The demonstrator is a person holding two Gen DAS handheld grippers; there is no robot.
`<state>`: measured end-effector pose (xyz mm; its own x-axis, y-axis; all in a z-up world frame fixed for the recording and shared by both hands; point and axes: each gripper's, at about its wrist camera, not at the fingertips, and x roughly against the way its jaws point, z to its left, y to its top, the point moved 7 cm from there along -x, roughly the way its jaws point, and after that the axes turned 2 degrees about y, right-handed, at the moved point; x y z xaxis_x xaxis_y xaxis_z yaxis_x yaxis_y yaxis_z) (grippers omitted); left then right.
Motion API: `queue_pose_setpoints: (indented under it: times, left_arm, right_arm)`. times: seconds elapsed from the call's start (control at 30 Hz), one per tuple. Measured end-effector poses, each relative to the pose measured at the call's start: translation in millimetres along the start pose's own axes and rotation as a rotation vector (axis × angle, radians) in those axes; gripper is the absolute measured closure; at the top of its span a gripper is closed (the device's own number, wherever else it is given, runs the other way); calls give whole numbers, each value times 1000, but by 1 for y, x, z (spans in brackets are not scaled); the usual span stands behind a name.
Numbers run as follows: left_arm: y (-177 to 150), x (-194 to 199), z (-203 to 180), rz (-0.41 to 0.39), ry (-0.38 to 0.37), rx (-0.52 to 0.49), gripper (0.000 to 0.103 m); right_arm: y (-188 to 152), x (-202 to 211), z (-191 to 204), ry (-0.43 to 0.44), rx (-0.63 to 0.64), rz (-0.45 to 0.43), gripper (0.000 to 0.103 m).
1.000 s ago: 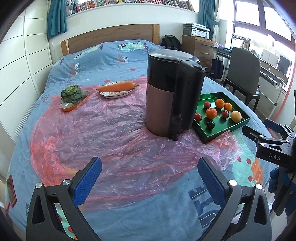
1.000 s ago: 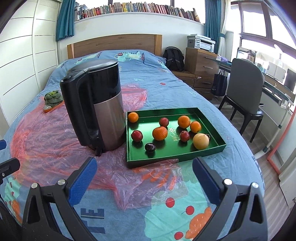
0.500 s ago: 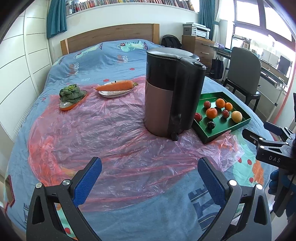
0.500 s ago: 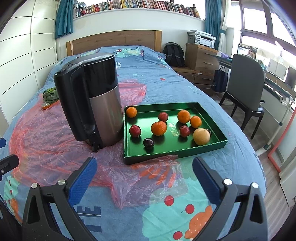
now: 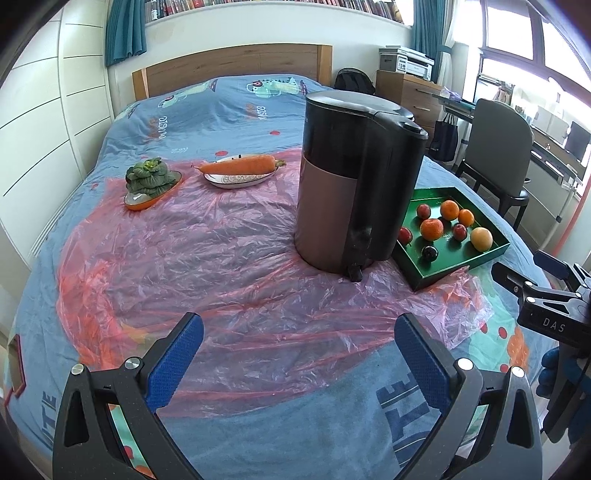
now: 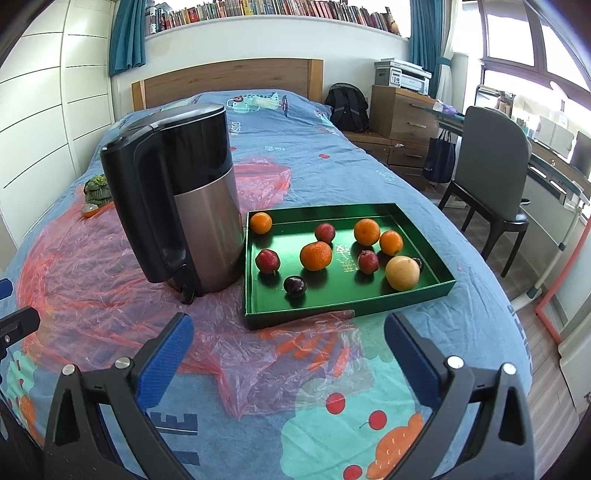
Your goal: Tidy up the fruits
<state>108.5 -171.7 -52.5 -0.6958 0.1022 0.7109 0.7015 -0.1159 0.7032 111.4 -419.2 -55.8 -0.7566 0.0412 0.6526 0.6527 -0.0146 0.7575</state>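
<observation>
A: Grippers?
B: Left gripper [image 5: 298, 345] and right gripper [image 6: 289, 345]: jaws spread wide, nothing held, both above the bedspread [image 6: 332, 155].
A: Fruit?
B: Oranges, red and dark fruits loose in the green tray [image 6: 424, 291], just beside the kettle [image 6: 177, 206] on pink plastic sheet [image 5: 221, 258].

A wooden headboard [image 6: 225, 79] is set against a white wall, far ahead of the fingers, beneath a long shelf of books [image 6: 273, 8]. Teal curtains [image 6: 127, 35] are hung at both ends. Ahead and to the right of the fingers, a wooden dresser [image 6: 404, 118], a printer [image 6: 402, 75] and a grey chair [image 6: 493, 166] are lit by bright windows [image 6: 517, 33].
</observation>
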Motion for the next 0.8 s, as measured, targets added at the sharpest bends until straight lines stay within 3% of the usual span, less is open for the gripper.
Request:
queue_pose_setpoints:
  times: [0.8]
  left_arm:
    - [-5,-4,1,1,13,2,1]
  right_arm:
    - [-8,-2,-10,-1,-2,7,0]
